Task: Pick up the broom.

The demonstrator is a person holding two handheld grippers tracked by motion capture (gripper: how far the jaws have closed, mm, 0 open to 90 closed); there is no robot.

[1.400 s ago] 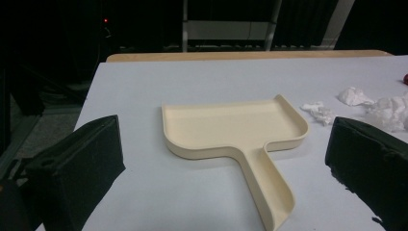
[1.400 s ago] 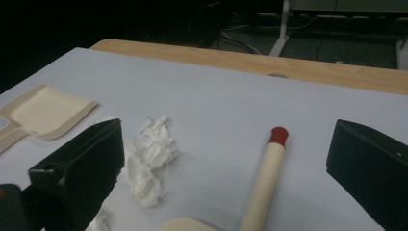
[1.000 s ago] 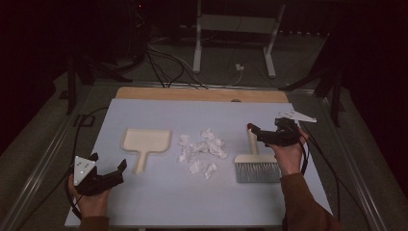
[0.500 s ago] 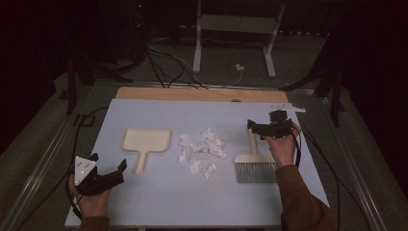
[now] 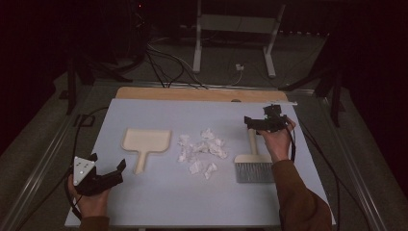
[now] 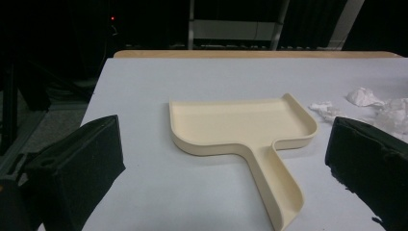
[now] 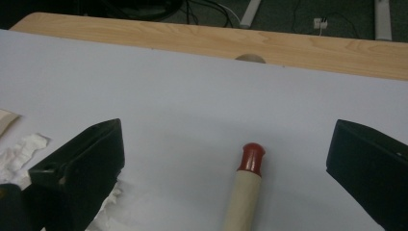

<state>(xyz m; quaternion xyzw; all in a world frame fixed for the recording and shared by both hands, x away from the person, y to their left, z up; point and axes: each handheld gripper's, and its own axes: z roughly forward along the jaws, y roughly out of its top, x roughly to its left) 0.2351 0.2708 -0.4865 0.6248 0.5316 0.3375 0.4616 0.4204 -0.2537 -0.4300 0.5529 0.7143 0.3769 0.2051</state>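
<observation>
A cream dustpan (image 5: 146, 141) lies on the blue-grey table cover, handle toward me. Crumpled white paper scraps (image 5: 202, 148) are heaped right of it. Farther right lies a brush (image 5: 252, 163) with grey bristles and a wooden handle ending in a red tip (image 7: 252, 156). My left gripper (image 5: 107, 162) hovers open near the front left, facing the dustpan (image 6: 240, 122) from just behind its handle. My right gripper (image 5: 259, 119) is open over the far end of the brush handle (image 7: 244, 197), which sits between the wide jaws untouched.
The bare wooden table edge (image 5: 202, 93) runs along the far side beyond the table cover (image 5: 192, 202). Cables (image 5: 163, 57) and a metal stand (image 5: 233, 29) sit on the floor behind. Paper scraps (image 7: 24, 147) lie beside the right gripper's left jaw.
My right gripper has swung left and forward, coming to the far tip of the brush handle. The left gripper has stayed put.
</observation>
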